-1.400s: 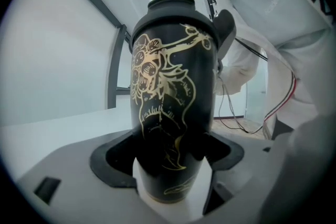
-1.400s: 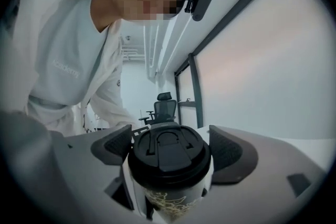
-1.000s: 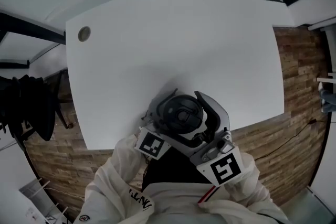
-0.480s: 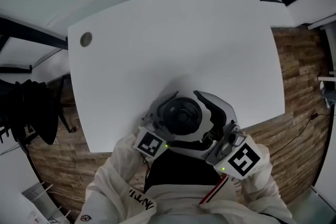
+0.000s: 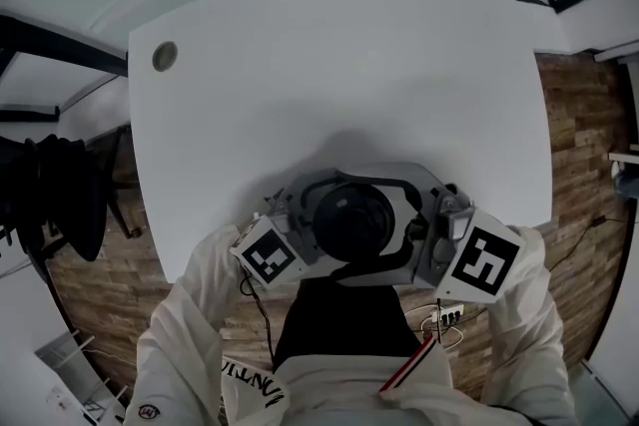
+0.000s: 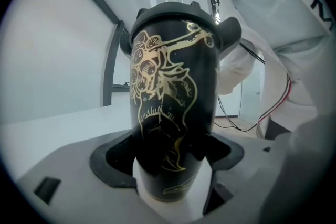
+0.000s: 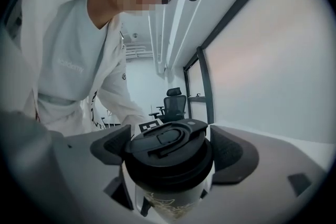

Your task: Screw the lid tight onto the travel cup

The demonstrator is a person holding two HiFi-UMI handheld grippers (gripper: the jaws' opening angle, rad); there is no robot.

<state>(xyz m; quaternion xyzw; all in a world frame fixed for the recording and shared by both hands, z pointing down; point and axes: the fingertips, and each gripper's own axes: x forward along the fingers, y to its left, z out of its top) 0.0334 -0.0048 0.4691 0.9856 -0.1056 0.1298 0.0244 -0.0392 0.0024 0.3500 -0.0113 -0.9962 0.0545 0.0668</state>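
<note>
My left gripper [image 6: 173, 165] is squeezing the travel cup [image 6: 173, 86], my right gripper [image 7: 173, 157] its lid [image 7: 165, 139] on top. I'm guessing tightening is left.

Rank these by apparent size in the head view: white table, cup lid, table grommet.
Largest: white table.
Next: cup lid, though it sits nearer the camera, which inflates it.
Smallest by far: grommet.

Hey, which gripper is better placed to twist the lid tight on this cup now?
Right. The right gripper closes on the black lid from both sides, ready to turn it. The left gripper clamps the travel cup low on its body, so it probably does better steadying the cup.
</note>
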